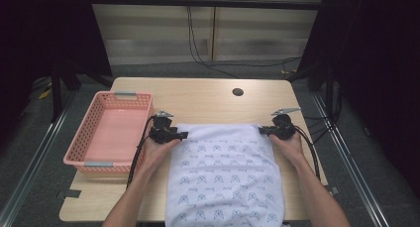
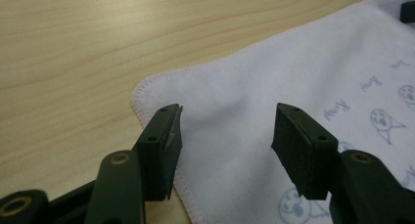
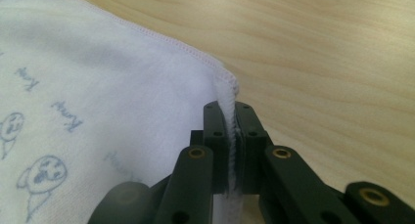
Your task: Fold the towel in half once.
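A white towel (image 1: 225,172) printed with small blue faces lies flat on the wooden table (image 1: 208,95), its near end hanging over the front edge. My left gripper (image 1: 182,135) is at the towel's far left corner (image 2: 147,92), jaws open and spread over the cloth with nothing pinched. My right gripper (image 1: 262,130) is at the far right corner, shut on the towel's hemmed edge (image 3: 227,131), which stands as a thin fold between the jaws. The towel (image 3: 98,87) spreads away to the left in the right gripper view.
A pink plastic basket (image 1: 94,119) stands on the table's left side, beside my left hand. A round cable hole (image 1: 237,92) sits near the table's far edge. Bare wood lies beyond the towel's far hem.
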A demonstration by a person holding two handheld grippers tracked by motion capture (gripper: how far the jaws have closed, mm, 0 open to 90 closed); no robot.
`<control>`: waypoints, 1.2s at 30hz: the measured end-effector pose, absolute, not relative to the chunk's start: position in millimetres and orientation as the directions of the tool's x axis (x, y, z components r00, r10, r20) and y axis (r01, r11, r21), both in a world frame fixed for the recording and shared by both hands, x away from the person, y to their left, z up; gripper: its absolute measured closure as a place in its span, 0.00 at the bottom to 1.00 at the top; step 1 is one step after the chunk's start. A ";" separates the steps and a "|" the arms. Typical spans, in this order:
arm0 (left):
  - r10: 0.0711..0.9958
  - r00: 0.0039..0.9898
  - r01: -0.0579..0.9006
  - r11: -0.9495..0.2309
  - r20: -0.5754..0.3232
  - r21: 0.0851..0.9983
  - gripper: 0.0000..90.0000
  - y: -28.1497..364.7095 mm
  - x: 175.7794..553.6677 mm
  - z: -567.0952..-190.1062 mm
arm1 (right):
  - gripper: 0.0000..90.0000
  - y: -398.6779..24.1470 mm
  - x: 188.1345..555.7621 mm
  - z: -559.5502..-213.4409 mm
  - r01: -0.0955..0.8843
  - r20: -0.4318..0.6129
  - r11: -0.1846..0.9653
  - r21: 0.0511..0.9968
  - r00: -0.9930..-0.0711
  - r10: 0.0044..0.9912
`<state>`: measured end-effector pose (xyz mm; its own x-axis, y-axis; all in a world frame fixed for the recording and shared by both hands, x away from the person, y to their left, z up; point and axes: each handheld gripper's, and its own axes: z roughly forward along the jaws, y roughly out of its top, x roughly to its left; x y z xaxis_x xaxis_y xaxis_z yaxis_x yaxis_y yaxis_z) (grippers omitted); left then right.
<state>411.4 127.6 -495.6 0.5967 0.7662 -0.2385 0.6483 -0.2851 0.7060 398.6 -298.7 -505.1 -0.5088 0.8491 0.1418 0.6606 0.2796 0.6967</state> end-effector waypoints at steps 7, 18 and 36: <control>0.782 0.586 0.649 -0.299 -0.210 0.700 0.47 127.2 417.2 -498.3 | 0.96 -298.9 393.9 -503.3 0.653 0.160 0.271 0.707 -0.522 0.838; 0.719 0.662 0.617 -0.364 -0.211 0.698 0.64 120.0 416.2 -502.6 | 0.95 -296.7 390.7 -500.7 0.647 0.192 0.254 0.719 -0.535 0.823; 0.649 0.703 0.577 -0.281 -0.291 0.767 0.97 130.3 412.1 -460.0 | 0.96 -311.1 384.0 -463.8 0.596 0.229 0.178 0.783 -0.542 0.808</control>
<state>412.1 130.3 -460.0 0.7029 0.6491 -0.2910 0.5772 -0.2813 0.7666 384.0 -311.1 -463.8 -0.5424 0.8083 0.2292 0.5958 0.1776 0.7832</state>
